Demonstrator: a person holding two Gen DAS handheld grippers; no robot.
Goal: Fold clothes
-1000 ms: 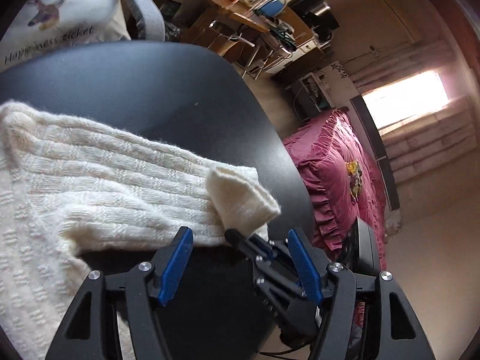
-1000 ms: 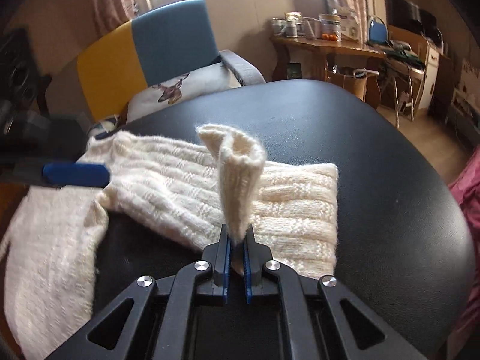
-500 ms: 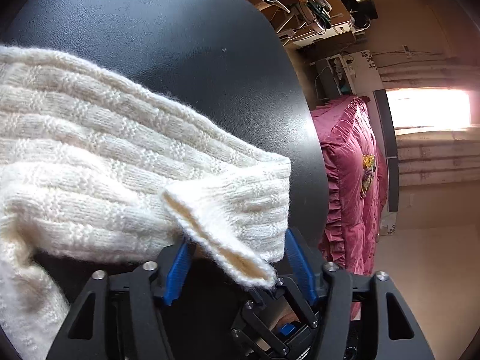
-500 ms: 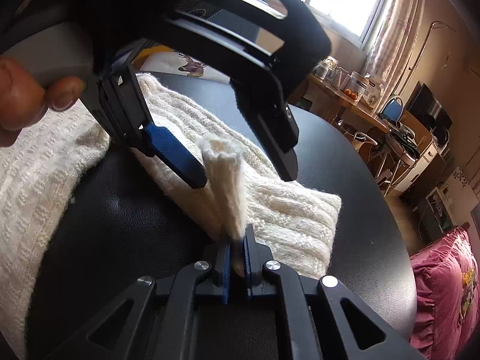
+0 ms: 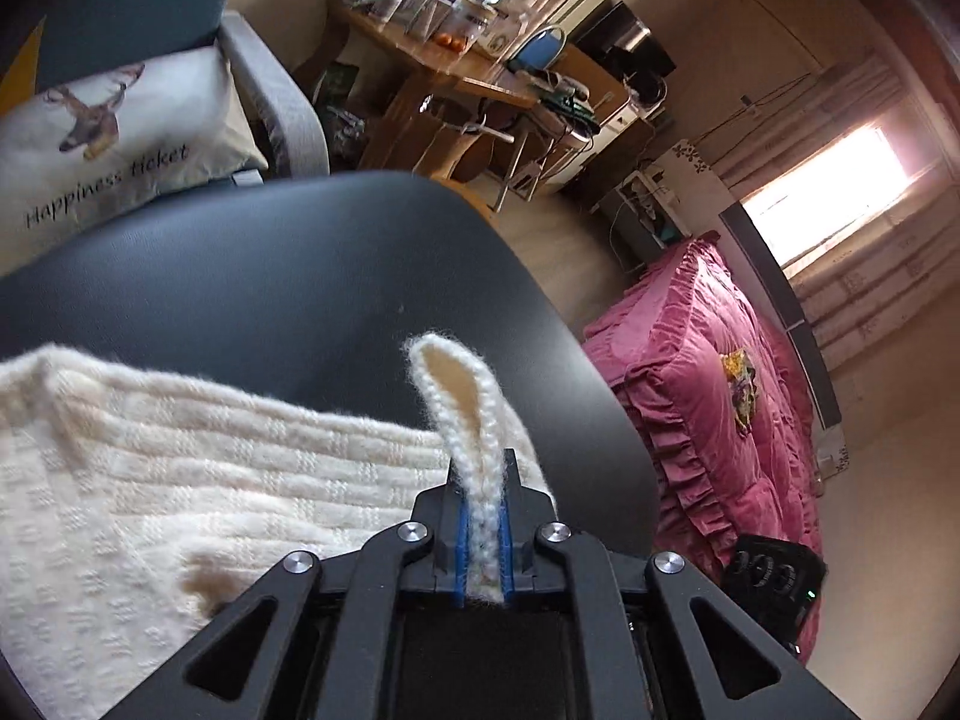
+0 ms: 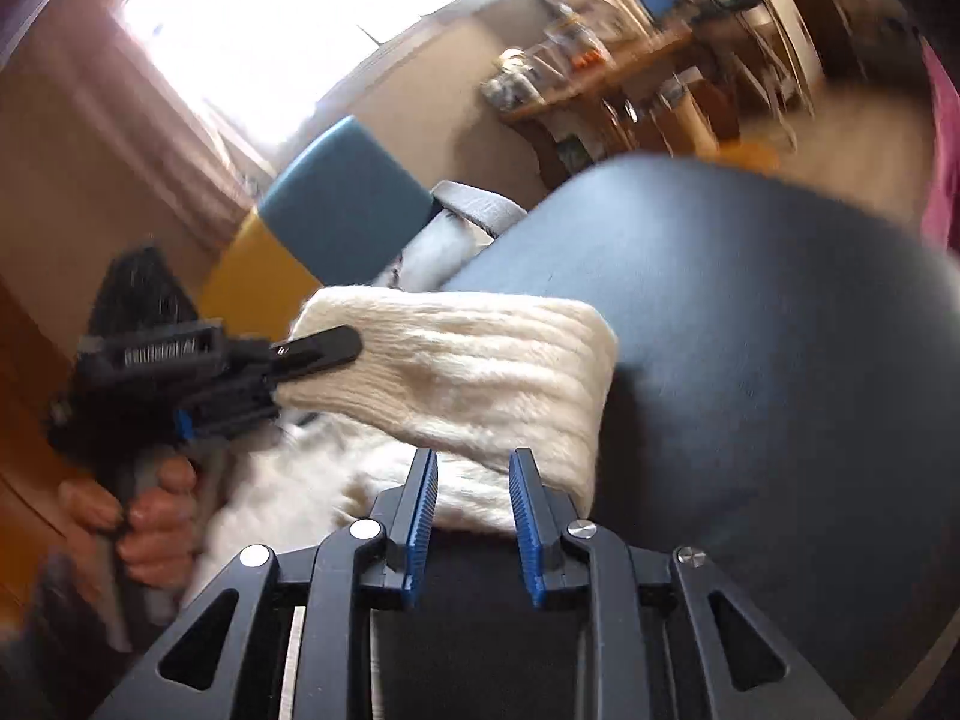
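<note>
The left claw (image 5: 483, 531) pinches the cream sweater's (image 5: 180, 480) cuff (image 5: 462, 414) above the black bench (image 5: 270, 276); the right claw (image 6: 474, 516) is opening, clear of the knit.

Only readable text: "Happiness ticket" in dark script on the white deer-print cushion (image 5: 120, 138) on the armchair (left wrist view). Jars and boxes on the wooden desk (image 5: 444, 63) carry labels, too small to read. Right wrist view: nothing legible, motion blur.
</note>
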